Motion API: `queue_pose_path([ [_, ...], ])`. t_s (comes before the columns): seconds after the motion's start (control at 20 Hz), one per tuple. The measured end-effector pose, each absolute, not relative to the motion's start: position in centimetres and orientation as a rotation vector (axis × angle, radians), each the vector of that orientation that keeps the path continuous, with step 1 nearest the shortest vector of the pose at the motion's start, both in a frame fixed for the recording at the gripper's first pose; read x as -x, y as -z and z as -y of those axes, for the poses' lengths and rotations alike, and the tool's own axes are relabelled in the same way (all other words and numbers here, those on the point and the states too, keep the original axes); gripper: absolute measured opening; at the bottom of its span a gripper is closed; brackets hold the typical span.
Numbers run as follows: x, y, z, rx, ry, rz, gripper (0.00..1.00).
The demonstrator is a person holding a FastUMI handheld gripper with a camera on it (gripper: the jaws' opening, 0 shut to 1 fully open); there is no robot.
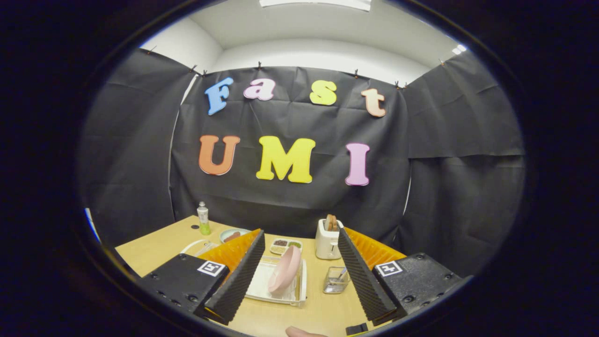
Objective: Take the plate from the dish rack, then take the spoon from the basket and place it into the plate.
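A pink plate point(284, 270) stands on edge, leaning, in a white dish rack point(299, 289) on the wooden table, just ahead of and between my fingers. To its right sits a small clear basket point(335, 281) with a spoon point(342, 274) sticking up from it, close to the right finger. My gripper point(299, 243) is open, its fingers wide apart above the table with nothing between them. It hangs short of the rack and touches nothing.
A white toaster point(327, 239) with bread in it stands beyond the basket. Further back lie a divided snack tray point(286, 245), a plate with a sausage point(232, 235) and a green bottle point(203, 219). Black cloth walls close the table's far side.
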State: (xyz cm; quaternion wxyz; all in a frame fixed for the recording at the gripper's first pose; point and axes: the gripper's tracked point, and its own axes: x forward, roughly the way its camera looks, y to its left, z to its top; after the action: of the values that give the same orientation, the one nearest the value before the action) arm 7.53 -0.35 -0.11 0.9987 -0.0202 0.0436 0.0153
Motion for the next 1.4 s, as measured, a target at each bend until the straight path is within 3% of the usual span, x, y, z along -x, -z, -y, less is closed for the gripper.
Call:
queue_pose_path([
  [0.45,-16.6,4.7,-2.4,0.077,-0.141,-0.373,1.00],
  [1.2,-27.9,11.1,-2.1,0.215,-0.017,-0.864,0.99],
  [1.35,-28.4,12.1,-2.5,0.254,-0.005,-0.989,0.92],
  [1.4,-28.5,12.5,-2.4,0.264,0.002,-1.028,0.85],
])
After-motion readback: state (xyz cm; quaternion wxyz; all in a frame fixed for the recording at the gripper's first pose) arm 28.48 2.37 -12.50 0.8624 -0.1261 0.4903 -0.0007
